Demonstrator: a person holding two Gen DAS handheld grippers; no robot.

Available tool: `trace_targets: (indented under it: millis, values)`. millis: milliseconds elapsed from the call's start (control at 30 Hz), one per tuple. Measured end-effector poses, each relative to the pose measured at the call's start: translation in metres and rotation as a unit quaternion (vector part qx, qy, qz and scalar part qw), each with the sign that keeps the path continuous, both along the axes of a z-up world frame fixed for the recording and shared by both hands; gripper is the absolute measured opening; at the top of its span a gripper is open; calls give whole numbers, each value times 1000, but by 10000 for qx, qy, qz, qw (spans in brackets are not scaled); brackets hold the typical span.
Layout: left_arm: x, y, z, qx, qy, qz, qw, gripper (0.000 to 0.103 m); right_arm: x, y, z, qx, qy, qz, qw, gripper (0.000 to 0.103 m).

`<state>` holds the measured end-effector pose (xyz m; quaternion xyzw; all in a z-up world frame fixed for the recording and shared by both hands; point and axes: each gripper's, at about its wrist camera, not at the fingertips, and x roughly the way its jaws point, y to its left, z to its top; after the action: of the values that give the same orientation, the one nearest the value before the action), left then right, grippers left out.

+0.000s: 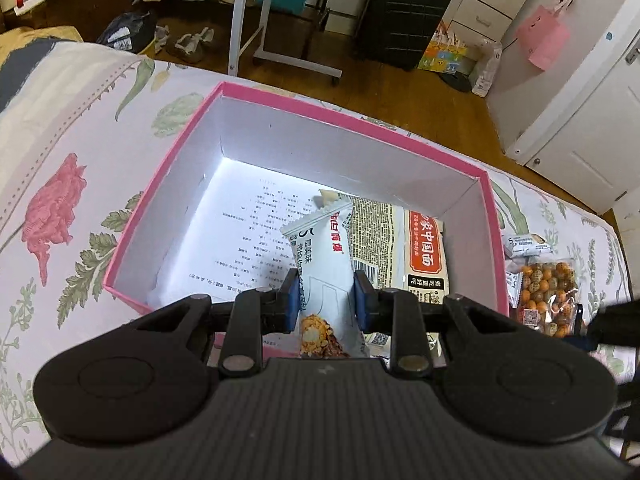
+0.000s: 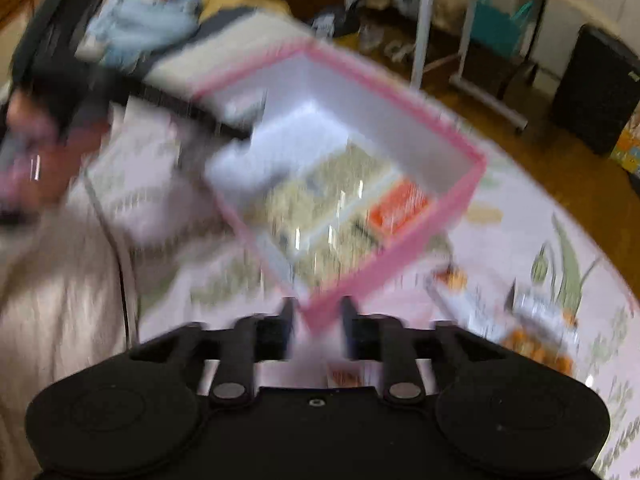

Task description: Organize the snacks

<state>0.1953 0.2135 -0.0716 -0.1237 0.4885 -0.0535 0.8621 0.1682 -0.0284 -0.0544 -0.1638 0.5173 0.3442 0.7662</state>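
Observation:
An open pink box [image 1: 352, 118] with white walls sits on a floral bedspread [image 1: 60, 140]. A printed sheet [image 1: 248, 232] and an orange-labelled noodle packet [image 1: 424, 248] lie in it. My left gripper [image 1: 326, 280] hangs over the box's near side, shut on a white snack packet [image 1: 320, 256] that points into the box. The right wrist view is badly blurred. In it my right gripper [image 2: 318, 312] stands open above the near corner of the pink box [image 2: 452, 136], with nothing pressed between its pads. A blurred white packet [image 2: 244, 168] shows over the box's left edge.
To the right of the box, a clear bag of coated peanuts [image 1: 548, 296] and a small white packet [image 1: 524, 244] lie on the bedspread. Beyond the bed's edge is wooden floor with a white metal rack [image 1: 256, 40] and a black suitcase [image 1: 400, 12].

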Motion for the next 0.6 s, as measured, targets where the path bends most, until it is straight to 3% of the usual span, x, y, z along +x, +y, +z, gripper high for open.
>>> trace_targets:
  millis: [267, 300, 333, 433, 600]
  values:
    - [-4, -7, 6, 17, -89, -132, 9999, 26, -24, -20, -88, -1213, 366, -26, 9919, 47]
    - [-5, -8, 7, 25, -88, -150, 9998, 26, -26, -22, -96, -1285, 381, -33, 9910, 46]
    - [-7, -8, 8, 31, -79, -173, 9998, 26, -28, -24, -100, -1357, 390, -51, 9900, 29]
    - [-13, -9, 15, 3, -63, -284, 9996, 26, -32, -32, -88, -1319, 387, -123, 9904, 26]
    - [-25, -10, 34, -52, -115, -600, 9981, 26, -30, -45, -26, -772, 359, -634, 9944, 26]
